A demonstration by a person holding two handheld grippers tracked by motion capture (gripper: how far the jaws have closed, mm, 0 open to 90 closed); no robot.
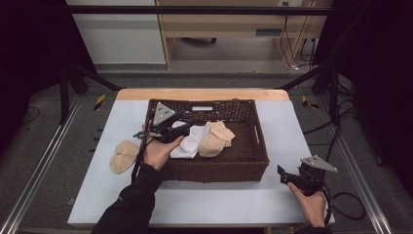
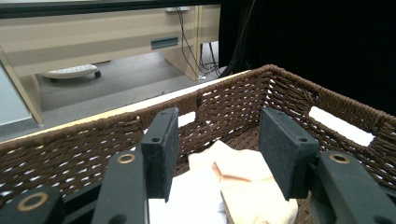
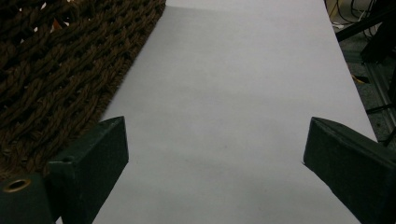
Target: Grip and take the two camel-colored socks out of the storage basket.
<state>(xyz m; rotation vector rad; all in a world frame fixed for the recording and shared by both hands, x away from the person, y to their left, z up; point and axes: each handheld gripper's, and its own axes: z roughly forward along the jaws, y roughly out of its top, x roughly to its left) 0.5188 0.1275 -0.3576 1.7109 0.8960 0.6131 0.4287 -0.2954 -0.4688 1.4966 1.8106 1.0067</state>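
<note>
While the left gripper hovers, jaws apart and empty, over the basket at frame centre, the soft, light beige sock lies floppy lower left, best pinched mid-fold.

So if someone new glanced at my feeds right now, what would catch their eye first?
Probably the dark brown wicker basket in the middle of the pale table, with white socks and beige socks piled inside. The left gripper hangs open just above that pile. One more beige sock lies outside, on the table left of the basket.
</note>
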